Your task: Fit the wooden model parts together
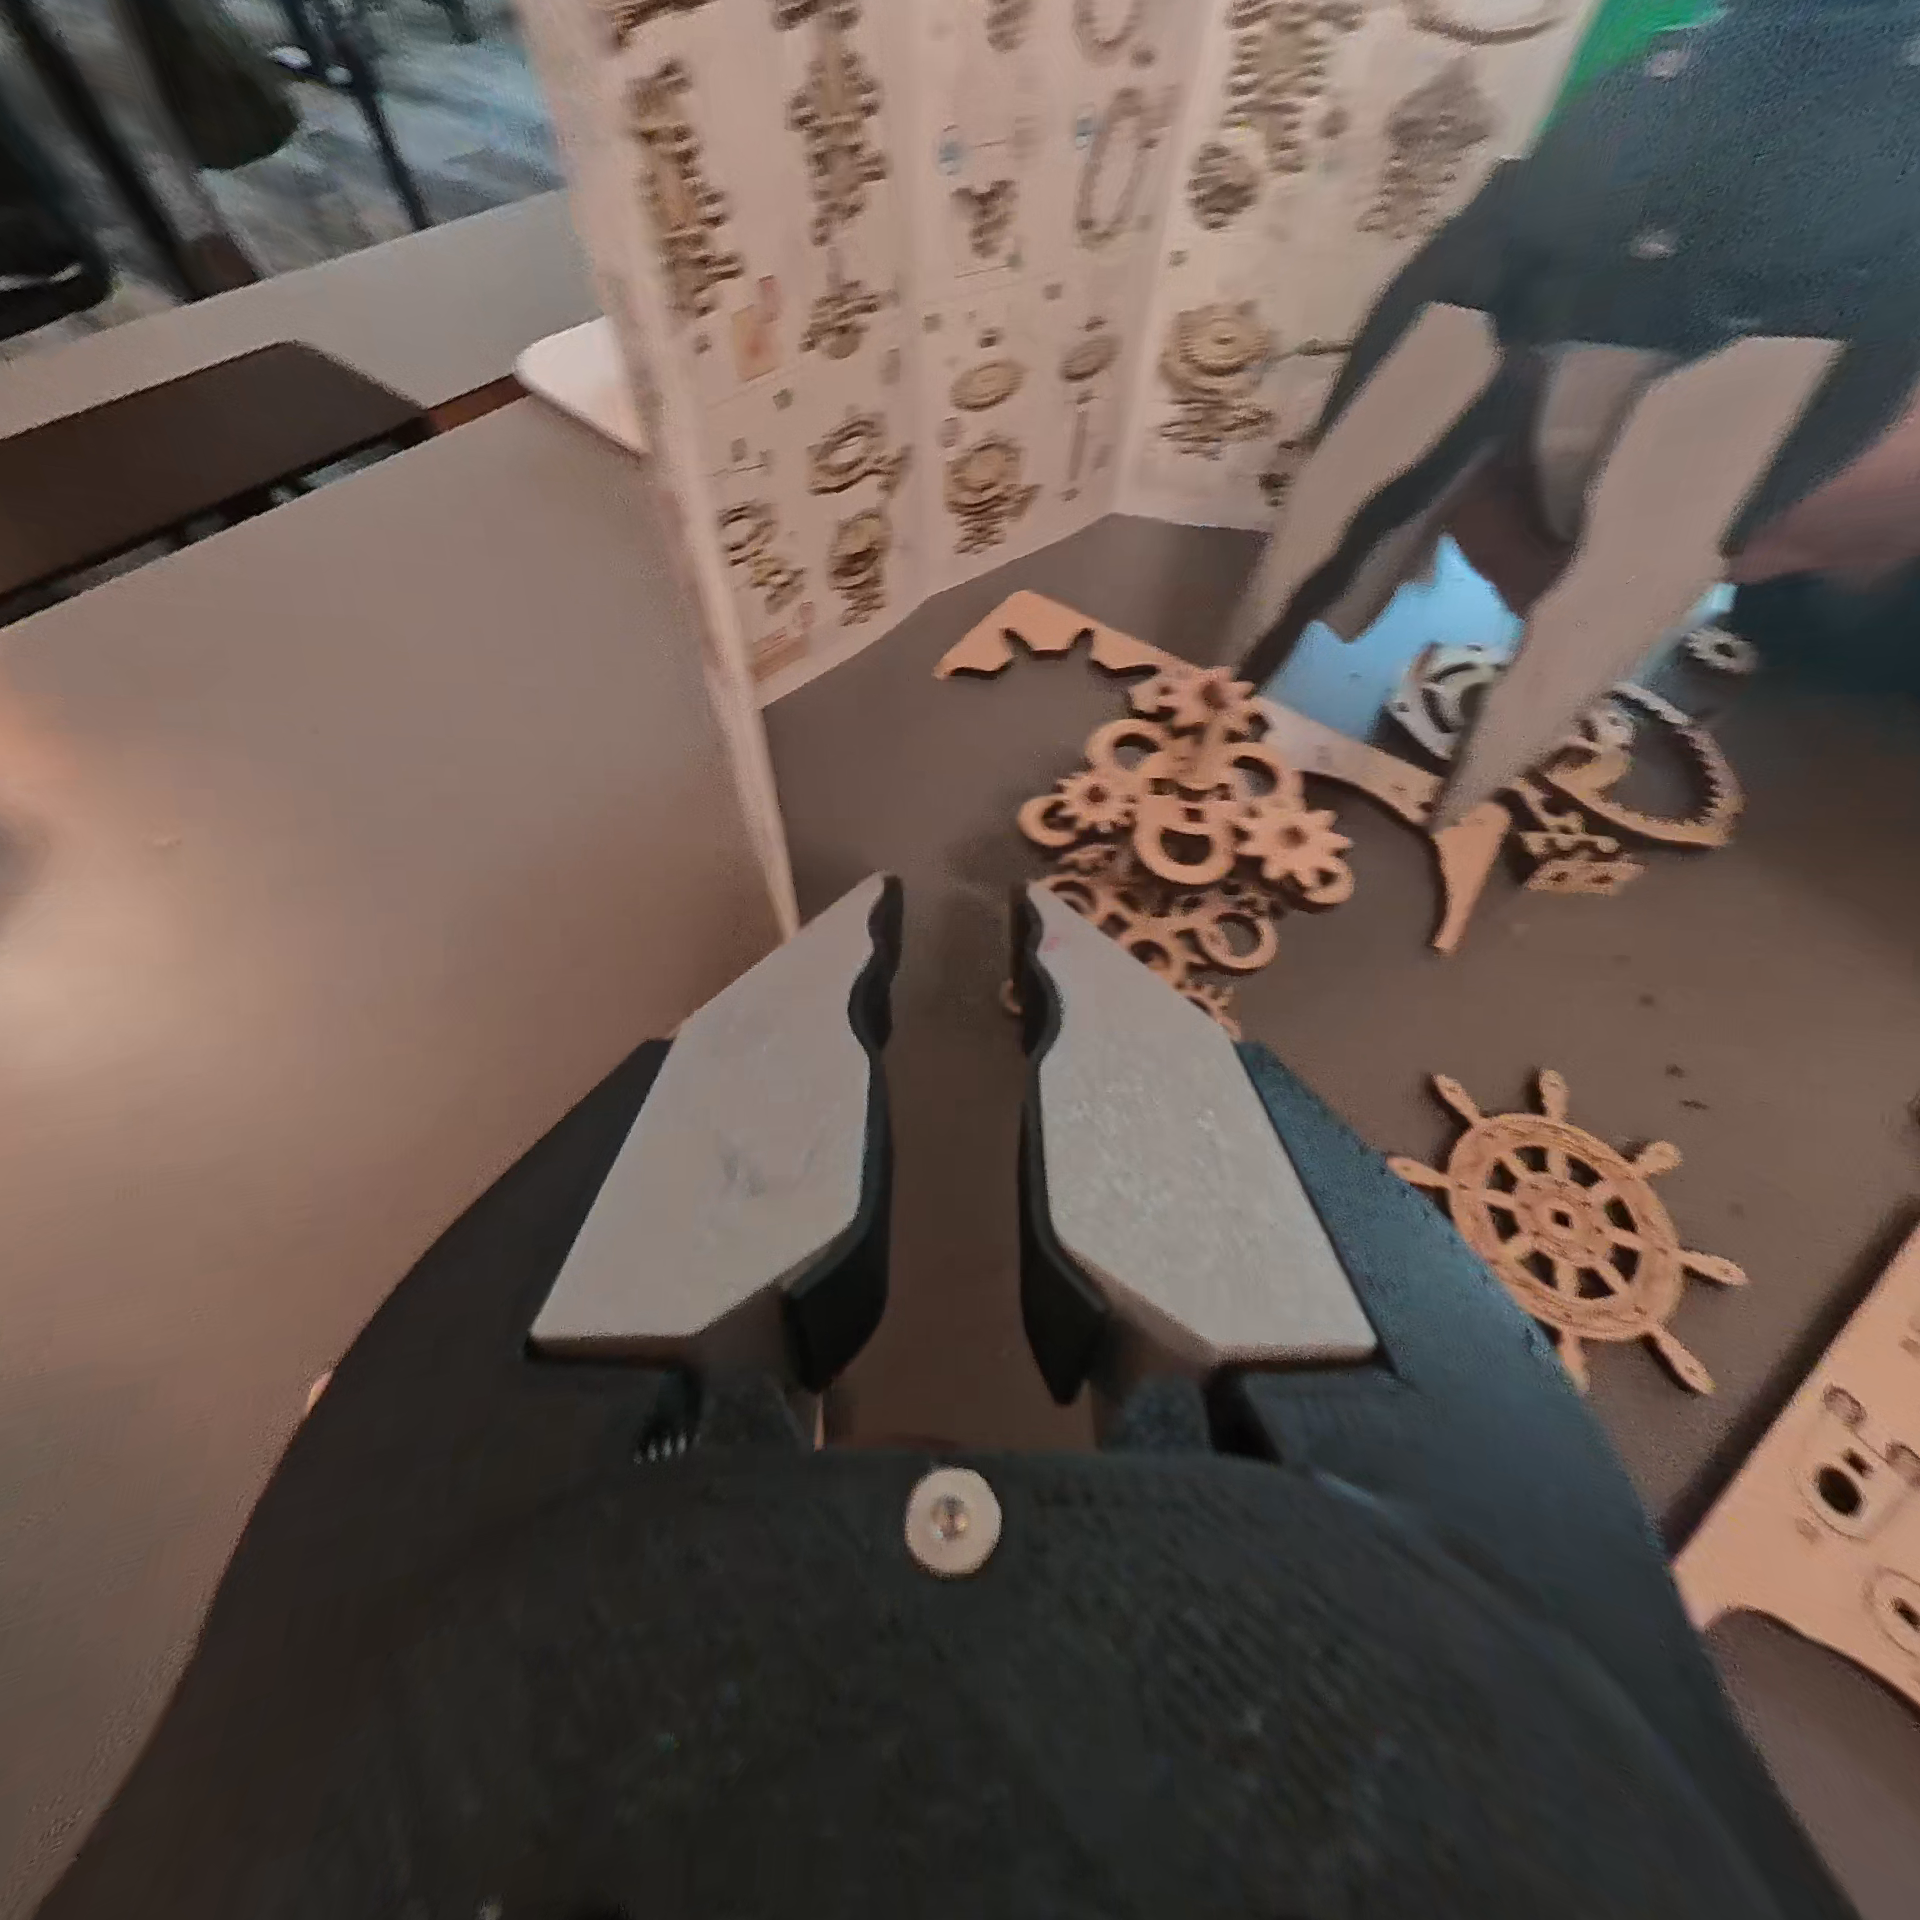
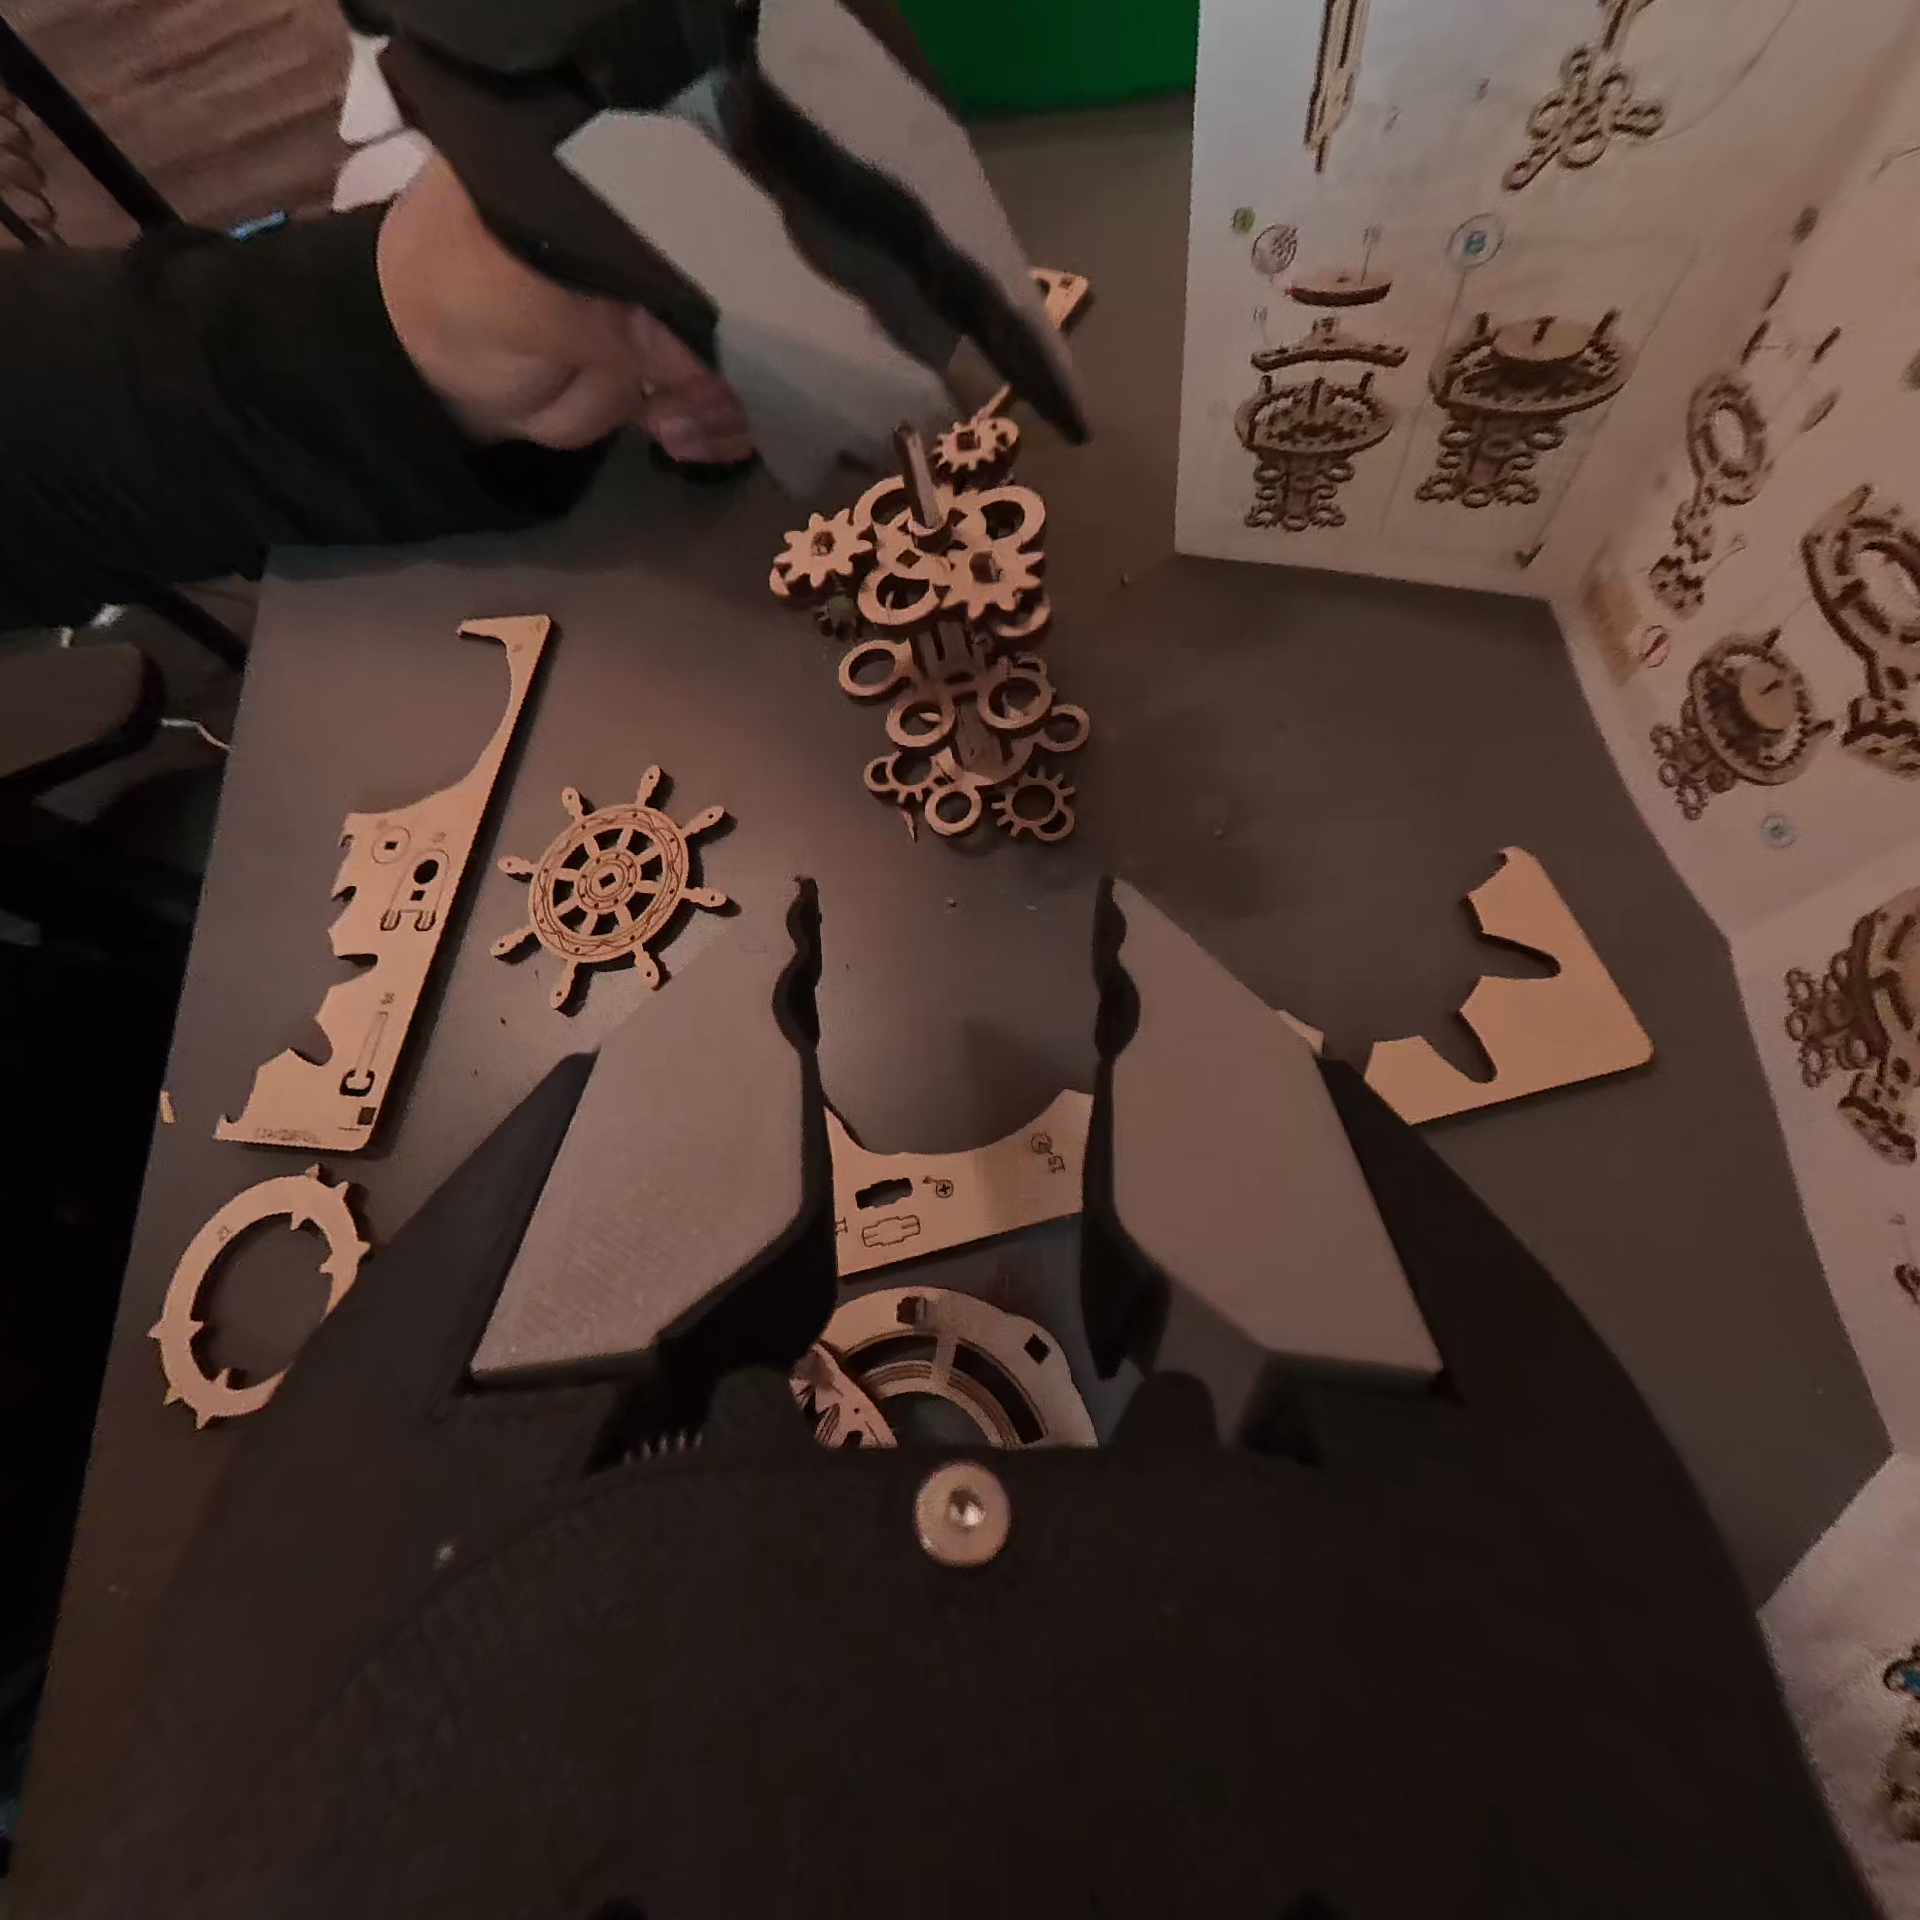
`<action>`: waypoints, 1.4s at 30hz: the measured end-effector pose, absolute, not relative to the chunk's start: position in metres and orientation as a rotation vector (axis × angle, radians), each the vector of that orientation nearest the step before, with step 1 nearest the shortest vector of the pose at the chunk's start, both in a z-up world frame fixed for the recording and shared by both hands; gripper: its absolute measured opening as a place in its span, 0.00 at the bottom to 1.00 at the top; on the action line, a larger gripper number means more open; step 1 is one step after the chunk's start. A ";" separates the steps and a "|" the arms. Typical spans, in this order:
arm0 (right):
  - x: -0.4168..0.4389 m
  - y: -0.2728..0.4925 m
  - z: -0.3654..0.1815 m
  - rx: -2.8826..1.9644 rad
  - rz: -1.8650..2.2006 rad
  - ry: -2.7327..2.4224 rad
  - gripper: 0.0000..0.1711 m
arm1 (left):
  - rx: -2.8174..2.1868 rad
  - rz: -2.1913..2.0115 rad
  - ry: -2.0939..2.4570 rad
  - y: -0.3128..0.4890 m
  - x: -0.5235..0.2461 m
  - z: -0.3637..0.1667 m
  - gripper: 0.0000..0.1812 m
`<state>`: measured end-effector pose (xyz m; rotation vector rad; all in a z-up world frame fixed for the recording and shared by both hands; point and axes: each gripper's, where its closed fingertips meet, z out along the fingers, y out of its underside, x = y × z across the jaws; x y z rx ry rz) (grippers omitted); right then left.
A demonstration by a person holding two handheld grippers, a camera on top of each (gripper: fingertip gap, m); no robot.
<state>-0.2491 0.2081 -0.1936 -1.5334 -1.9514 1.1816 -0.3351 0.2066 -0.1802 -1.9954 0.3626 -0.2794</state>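
Note:
A wooden assembly (image 1: 1184,821) of ringed plates and small gears stacked on a shaft stands on the dark mat; it also shows in the right wrist view (image 2: 956,644). My left gripper (image 1: 956,914) is open and empty, just left of and before the assembly. In the right wrist view the left gripper (image 2: 925,436) hangs over the far side of the assembly's top. My right gripper (image 2: 956,904) is open and empty, a little short of the assembly, over a cut-out sheet piece (image 2: 966,1184) and a round wooden part (image 2: 935,1371). A ship's wheel piece (image 2: 608,888) lies flat to the left.
A folded instruction sheet (image 2: 1558,312) stands along the mat's far and right sides. Leftover sheet pieces (image 2: 405,904) (image 2: 1517,997) and a toothed ring (image 2: 260,1288) lie flat. A hand (image 2: 520,343) holds the left gripper. A beige wall (image 1: 364,831) rises at the left. Left tips to right tips: about 9 cm. Between my right fingertips and the ship's wheel piece (image 2: 608,888) there is roughly 9 cm. The left camera catches it too, in the left wrist view (image 1: 1563,1212).

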 end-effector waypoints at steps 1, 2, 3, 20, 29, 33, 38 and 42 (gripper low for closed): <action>-0.249 0.207 -0.195 -1.528 1.169 -1.961 0.29 | -2.004 -0.270 0.339 0.207 -0.341 -0.181 0.11; -0.250 0.206 -0.196 -1.523 1.157 -1.965 0.29 | -2.005 -0.284 0.332 0.207 -0.342 -0.181 0.11; -0.250 0.206 -0.195 -1.516 1.146 -1.966 0.29 | -1.999 -0.301 0.327 0.206 -0.342 -0.179 0.11; -0.269 0.192 -0.160 -1.153 0.958 -1.833 0.33 | -1.852 -0.368 0.543 0.189 -0.312 -0.151 0.16; -0.272 0.187 -0.173 -1.196 0.986 -1.876 0.34 | -1.916 -0.358 0.523 0.193 -0.317 -0.165 0.15; -0.272 0.189 -0.175 -1.222 0.980 -1.870 0.37 | -1.921 -0.373 0.512 0.193 -0.317 -0.167 0.15; -0.273 0.193 -0.177 -1.263 1.000 -1.854 0.37 | -1.947 -0.376 0.530 0.192 -0.316 -0.172 0.15; -0.273 0.187 -0.175 -1.255 1.050 -1.860 0.35 | -1.953 -0.397 0.554 0.191 -0.310 -0.175 0.15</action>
